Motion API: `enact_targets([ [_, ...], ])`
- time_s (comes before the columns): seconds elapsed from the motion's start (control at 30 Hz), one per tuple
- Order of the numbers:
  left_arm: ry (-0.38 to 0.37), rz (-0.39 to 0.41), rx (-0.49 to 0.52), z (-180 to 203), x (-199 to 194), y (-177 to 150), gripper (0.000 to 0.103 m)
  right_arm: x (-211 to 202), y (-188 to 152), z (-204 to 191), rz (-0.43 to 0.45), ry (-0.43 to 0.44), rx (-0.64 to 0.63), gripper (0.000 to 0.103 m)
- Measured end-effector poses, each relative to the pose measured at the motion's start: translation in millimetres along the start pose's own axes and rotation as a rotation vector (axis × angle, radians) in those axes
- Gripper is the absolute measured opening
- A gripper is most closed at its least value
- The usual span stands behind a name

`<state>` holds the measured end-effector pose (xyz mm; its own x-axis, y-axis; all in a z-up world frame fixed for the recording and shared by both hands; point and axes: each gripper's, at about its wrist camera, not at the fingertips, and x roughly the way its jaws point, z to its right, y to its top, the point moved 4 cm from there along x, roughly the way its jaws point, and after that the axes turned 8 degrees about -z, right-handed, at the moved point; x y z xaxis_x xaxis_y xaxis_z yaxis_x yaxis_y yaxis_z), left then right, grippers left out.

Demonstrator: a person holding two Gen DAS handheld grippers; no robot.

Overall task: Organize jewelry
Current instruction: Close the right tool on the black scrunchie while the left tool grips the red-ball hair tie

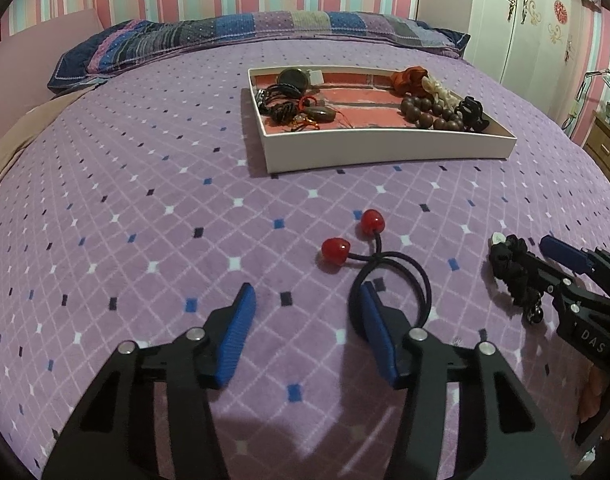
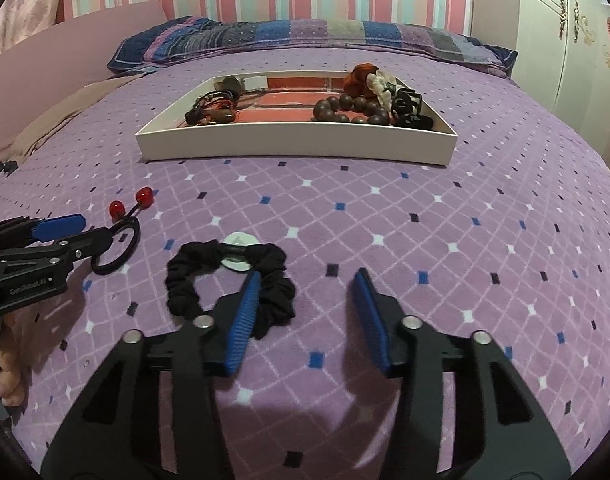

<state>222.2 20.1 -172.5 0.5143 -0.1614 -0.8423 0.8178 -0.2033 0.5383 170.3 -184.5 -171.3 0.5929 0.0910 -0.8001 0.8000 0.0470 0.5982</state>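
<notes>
A black hair tie with two red cherry beads (image 1: 347, 245) lies on the purple bedspread; it also shows in the right wrist view (image 2: 132, 203). My left gripper (image 1: 307, 292) is open, its right finger resting inside the tie's loop. A black scrunchie with a white round charm (image 2: 229, 276) lies to the right; it also shows in the left wrist view (image 1: 512, 274). My right gripper (image 2: 309, 276) is open, its left finger lying over the scrunchie. A white tray (image 1: 385, 144) holds bead bracelets, cords and clips; it shows in the right wrist view too (image 2: 293, 144).
A patchwork pillow (image 1: 245, 32) lies at the head of the bed. A white wardrobe (image 1: 537, 24) stands at the right, with a wooden nightstand (image 1: 603, 148) beside the bed's edge. A pink cushion (image 2: 65, 48) sits at the far left.
</notes>
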Motion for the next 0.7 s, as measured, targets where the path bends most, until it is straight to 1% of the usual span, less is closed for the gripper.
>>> enact_targets([
  [0.07,0.002,0.0,-0.001,-0.2,0.0,0.2,0.049,0.0,0.2,-0.5,0.001,0.004,-0.002,0.038],
  [0.13,0.004,0.001,-0.002,-0.4,-0.1,0.7,0.044,-0.1,0.3,-0.8,0.002,0.012,-0.002,0.03],
  [0.3,0.009,0.001,-0.003,-0.7,-0.3,2.0,0.036,-0.1,0.2,-2.5,0.0,0.034,-0.008,0.019],
  [0.4,0.011,0.002,-0.004,-0.9,-0.4,2.6,0.029,-0.7,0.6,-4.1,0.003,0.036,-0.014,0.015],
  [0.47,0.011,0.002,-0.004,-1.0,-0.3,3.0,0.027,-0.8,0.7,-4.6,0.005,0.039,-0.015,0.014],
  [0.53,0.012,0.003,-0.002,-0.7,-0.2,3.0,0.021,-0.8,0.8,-4.4,0.007,0.042,-0.014,0.013],
  [0.7,0.02,0.006,-0.002,1.0,0.9,4.0,0.017,-1.0,1.1,-5.1,0.01,0.043,-0.018,0.012],
])
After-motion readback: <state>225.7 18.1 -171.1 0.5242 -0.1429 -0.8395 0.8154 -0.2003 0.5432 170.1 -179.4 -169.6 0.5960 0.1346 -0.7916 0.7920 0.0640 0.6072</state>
